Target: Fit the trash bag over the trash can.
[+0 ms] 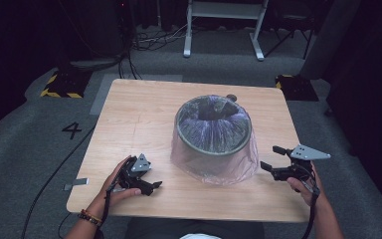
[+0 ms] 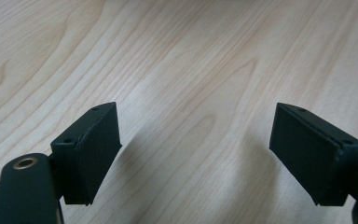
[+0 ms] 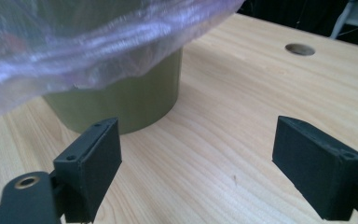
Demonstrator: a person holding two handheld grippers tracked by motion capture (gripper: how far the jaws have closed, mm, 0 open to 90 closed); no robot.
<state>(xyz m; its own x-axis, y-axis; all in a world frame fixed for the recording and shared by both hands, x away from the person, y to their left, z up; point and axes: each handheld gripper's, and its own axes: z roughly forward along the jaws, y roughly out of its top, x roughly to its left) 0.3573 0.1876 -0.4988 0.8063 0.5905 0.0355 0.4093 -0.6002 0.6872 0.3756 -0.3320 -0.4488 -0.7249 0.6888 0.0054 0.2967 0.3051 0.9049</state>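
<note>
The green bin [image 1: 214,144] stood upright in the middle of the surface [image 1: 129,119], and the thin plastic bag [image 1: 214,172] was folded over its rim and hung down outside its wall. You had one gripper on each side of the bin, both apart from it.

Your left gripper [image 1: 151,186] lay low, to the left of the bin and a little nearer to you, with its tip turned toward the bin's base. In the left gripper view the jaws stood wide open with bare wood [image 2: 182,70] between them; they held nothing and touched nothing.

Your right gripper [image 1: 273,158] was raised, to the right of the bin, and pointed toward the hanging edge of the bag. In the right gripper view the bin [image 3: 121,100] and the bag [image 3: 88,51] were ahead and to the left of the jaws, the bag's lower edge above them. These jaws were also wide open and empty.

I judge that the right gripper was slightly the nearer one to the bag. The bin's axis was vertical, so the bag's skirt hung straight down, and either gripper would have to come in from the side to take it.
</note>
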